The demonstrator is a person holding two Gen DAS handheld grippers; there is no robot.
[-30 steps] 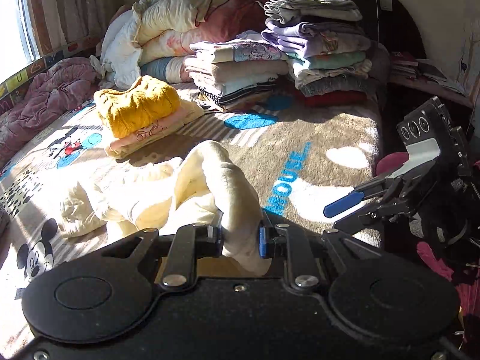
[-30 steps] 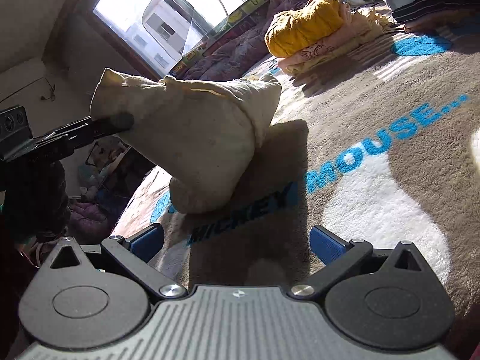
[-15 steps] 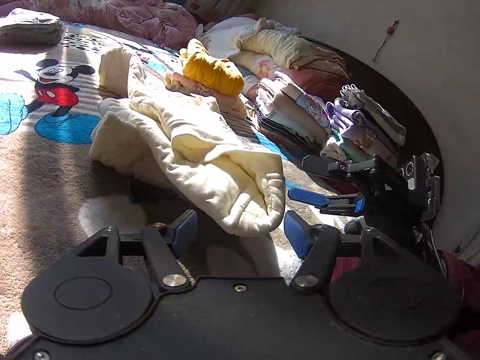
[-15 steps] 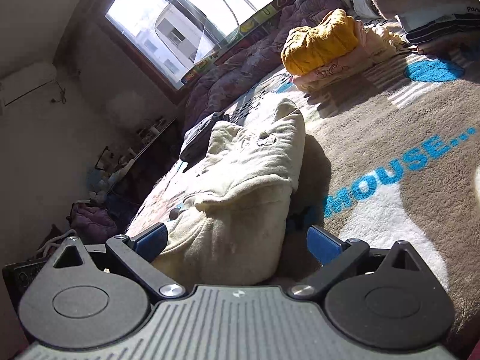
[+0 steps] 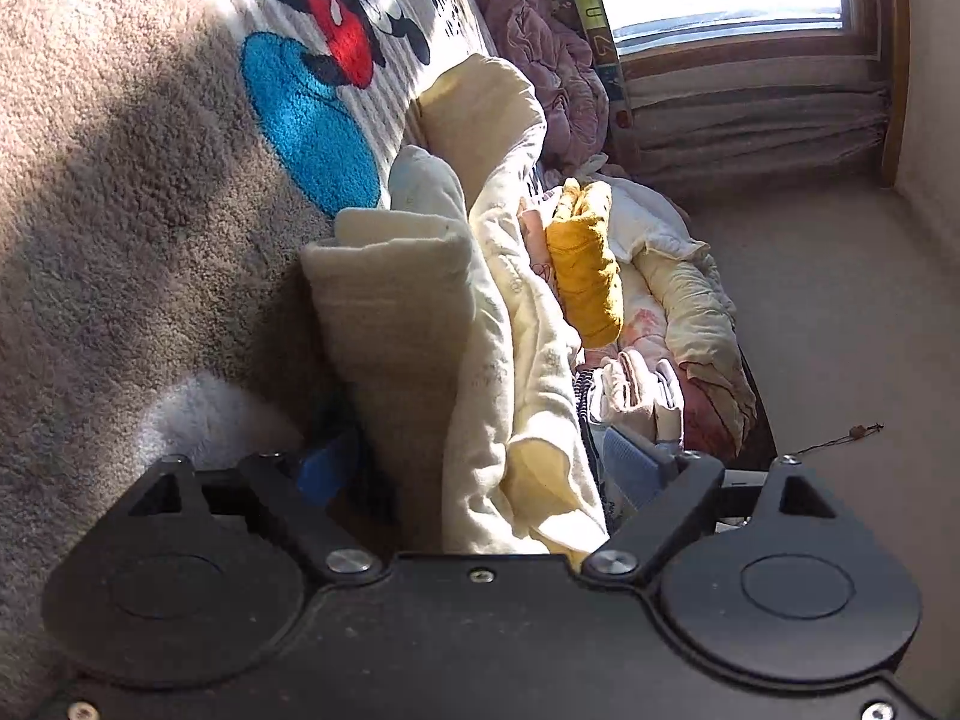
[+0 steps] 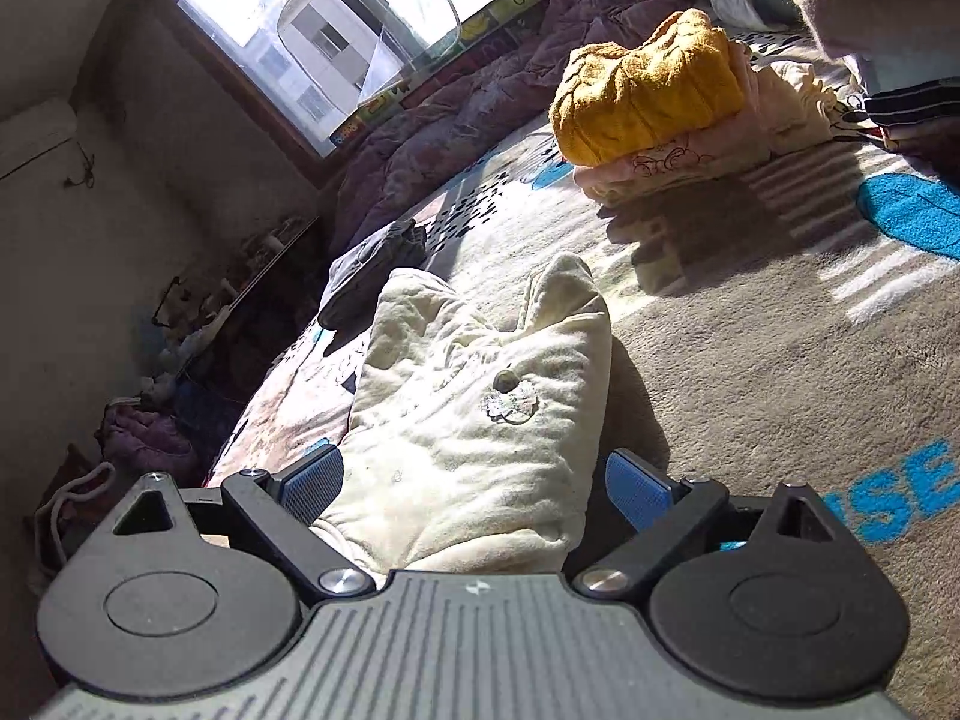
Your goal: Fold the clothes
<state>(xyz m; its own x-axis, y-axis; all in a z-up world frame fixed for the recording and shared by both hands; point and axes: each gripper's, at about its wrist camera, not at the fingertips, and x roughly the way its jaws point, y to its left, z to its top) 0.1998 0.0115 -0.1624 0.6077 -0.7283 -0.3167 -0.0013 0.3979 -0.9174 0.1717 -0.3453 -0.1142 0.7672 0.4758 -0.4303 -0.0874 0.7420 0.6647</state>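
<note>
A cream garment (image 5: 456, 324) lies bunched on the Mickey Mouse blanket (image 5: 132, 192). In the left wrist view it fills the gap between the open jaws of my left gripper (image 5: 480, 468), with its folded edge against the blue pads. In the right wrist view the same cream garment (image 6: 480, 414) lies between the wide open jaws of my right gripper (image 6: 477, 489), one end reaching under the gripper body. Neither gripper pinches the cloth.
A folded yellow sweater (image 6: 645, 90) sits on a pink folded piece (image 6: 678, 162) further back on the blanket (image 6: 780, 312). A dark garment (image 6: 372, 264) lies near the bed's edge. A purple quilt (image 6: 480, 96) runs under the window (image 6: 360, 18). Stacked bedding (image 5: 684, 300) stands behind.
My left gripper let go of the cream garment and opened, then rolled sideways and closed in on it. My right gripper moved forward until the garment sat between its open jaws.
</note>
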